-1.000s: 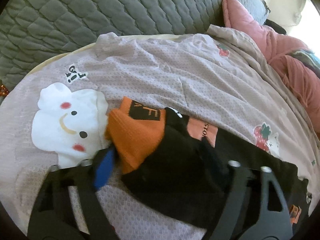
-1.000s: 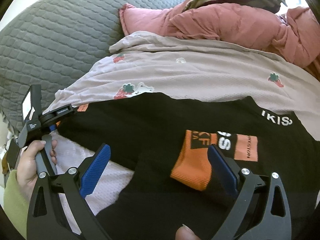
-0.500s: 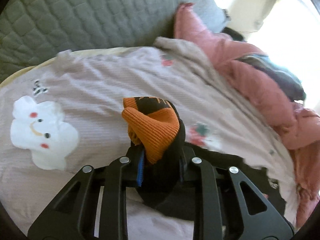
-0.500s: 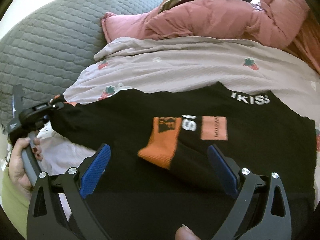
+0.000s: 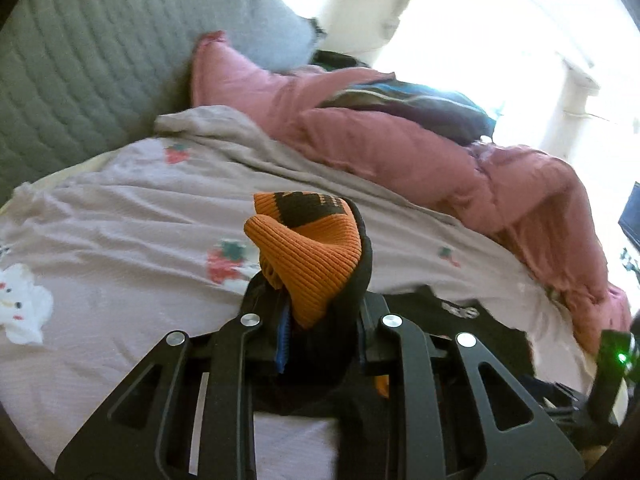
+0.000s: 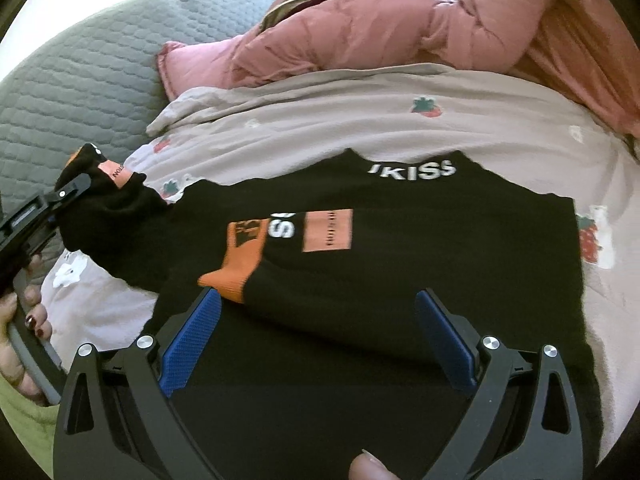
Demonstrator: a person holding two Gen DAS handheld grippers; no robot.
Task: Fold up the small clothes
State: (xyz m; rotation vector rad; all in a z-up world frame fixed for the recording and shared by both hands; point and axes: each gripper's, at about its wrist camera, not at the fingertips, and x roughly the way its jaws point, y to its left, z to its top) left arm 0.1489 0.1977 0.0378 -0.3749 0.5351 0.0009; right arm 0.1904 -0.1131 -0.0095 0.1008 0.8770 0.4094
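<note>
My left claw (image 5: 320, 344) is clamped narrow on one sleeve (image 5: 308, 264) of a small black sweater (image 6: 400, 264); the ribbed orange cuff bunches up above the blue pads, soft and thick-knit, and I judge I hold it raised so it can be carried across the body for a fold; the sweater lies mostly flat on a bed, over a pale mauve bedsheet (image 6: 360, 120) printed with strawberries and faintly waffled in texture; its other sleeve (image 6: 248, 256) is already laid across the chest, orange cuff pointing toward me; my right claw (image 6: 316, 340) hovers wide above the sweater's lower half, gripping nothing, its blue ridged pads (image 6: 188, 344) straddling that folded sleeve; behind the sheet sit a puffy pink quilt (image 5: 420, 148) and a grey quilted cushion (image 5: 100, 60); a hand (image 6: 24, 340) with dark painted nails grips the left handle.
</note>
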